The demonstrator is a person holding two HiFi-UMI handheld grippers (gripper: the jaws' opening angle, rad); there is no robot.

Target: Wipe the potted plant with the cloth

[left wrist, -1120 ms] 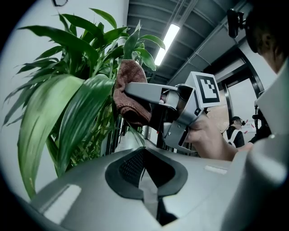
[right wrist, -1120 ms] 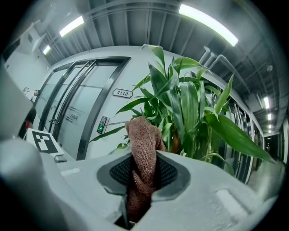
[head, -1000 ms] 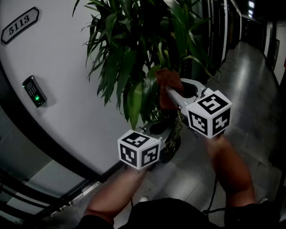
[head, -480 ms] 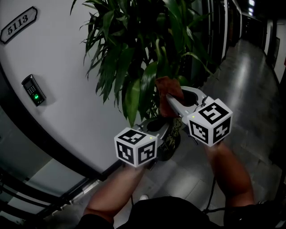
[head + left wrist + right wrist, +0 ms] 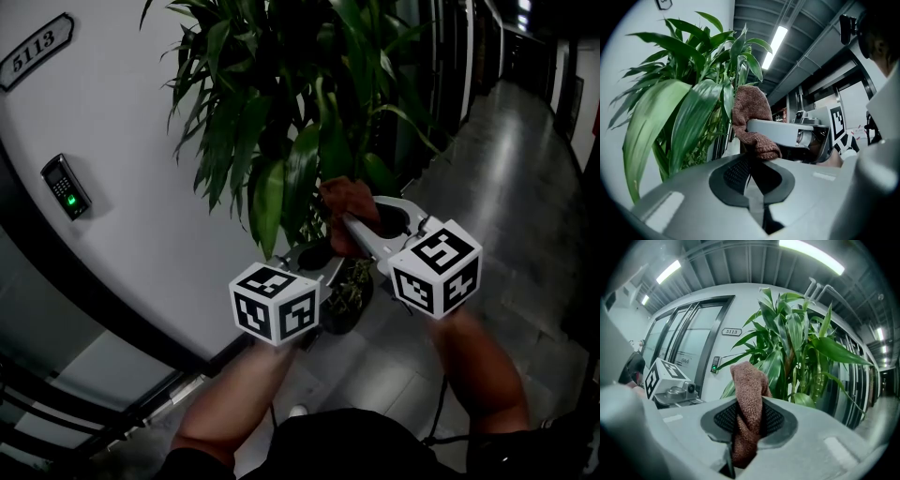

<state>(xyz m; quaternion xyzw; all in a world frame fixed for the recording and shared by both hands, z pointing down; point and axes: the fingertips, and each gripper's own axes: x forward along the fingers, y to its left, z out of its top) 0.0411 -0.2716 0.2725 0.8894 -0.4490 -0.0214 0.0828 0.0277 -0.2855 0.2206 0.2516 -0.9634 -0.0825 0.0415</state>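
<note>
The potted plant (image 5: 281, 94) has long green leaves above a dark pot (image 5: 349, 302) that stands by the wall. My right gripper (image 5: 343, 221) is shut on a brown cloth (image 5: 345, 199), which rests against the lower leaves. In the right gripper view the cloth (image 5: 749, 394) sticks up from between the pads (image 5: 773, 420), with the plant (image 5: 797, 343) right behind it. My left gripper (image 5: 314, 255) is shut with nothing in it, lower and to the left, beside the pot. In the left gripper view, the cloth (image 5: 750, 110) and a broad leaf (image 5: 689, 122) are just ahead.
A white curved wall (image 5: 122, 141) with a door number plate (image 5: 37, 52) and a keypad lock (image 5: 66, 187) stands at the left. A glossy corridor floor (image 5: 525, 187) runs off to the right beside dark glass doors (image 5: 459, 66).
The right gripper has come down with the cloth along the leaves, toward the pot. The left gripper has stayed where it was, still shut.
</note>
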